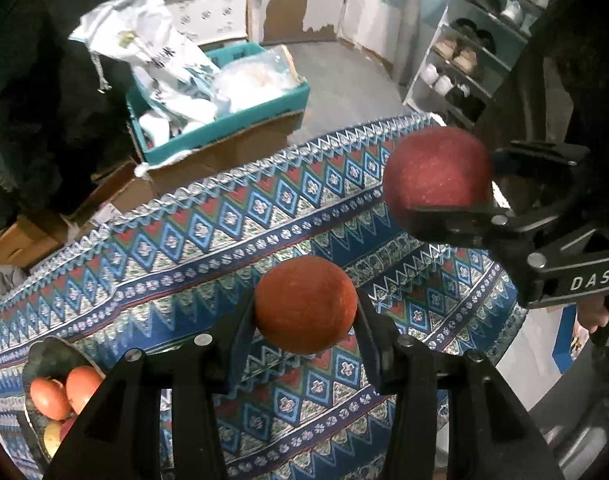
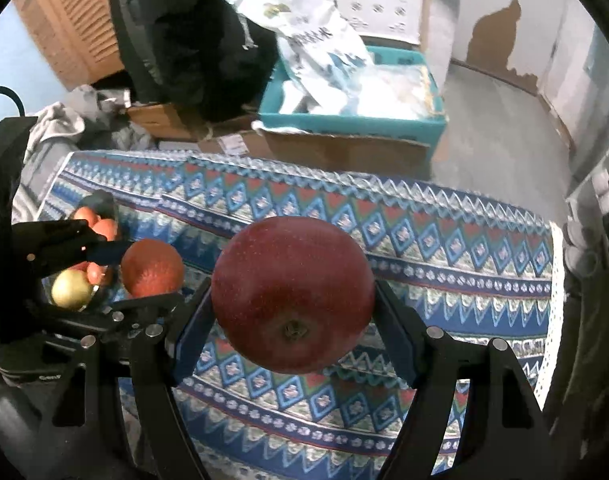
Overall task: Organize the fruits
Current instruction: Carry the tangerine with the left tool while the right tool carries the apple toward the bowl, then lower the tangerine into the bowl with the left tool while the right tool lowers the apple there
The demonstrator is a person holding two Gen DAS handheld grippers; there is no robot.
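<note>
Patterned blue cloth point(image 1: 232, 232) covers the tabletop below me, with a teal crate point(image 1: 240, 120) of bags on cardboard boxes beyond its far edge and a shoe rack point(image 1: 464, 60) off to one side. My left gripper point(image 1: 306, 312) has its fingers closed on a small orange-red fruit point(image 1: 306, 304), and my right gripper point(image 2: 294, 312) is clamped on a large dark red apple point(image 2: 292, 292), stem end toward the camera; both hang clear above the cloth. The bowl point(image 1: 54, 354) of fruit sits at the near left corner of the cloth, already holding several orange-red pieces and a yellow one point(image 2: 71, 289).

I judge the step in hand to be carrying both fruits to that bowl. To do it well I should keep both grips steady, bring the left fruit over first since it is closer, lower it until it nearly rests on the pile before letting go, then follow with the apple, so nothing rolls off the heap or over the rim.
</note>
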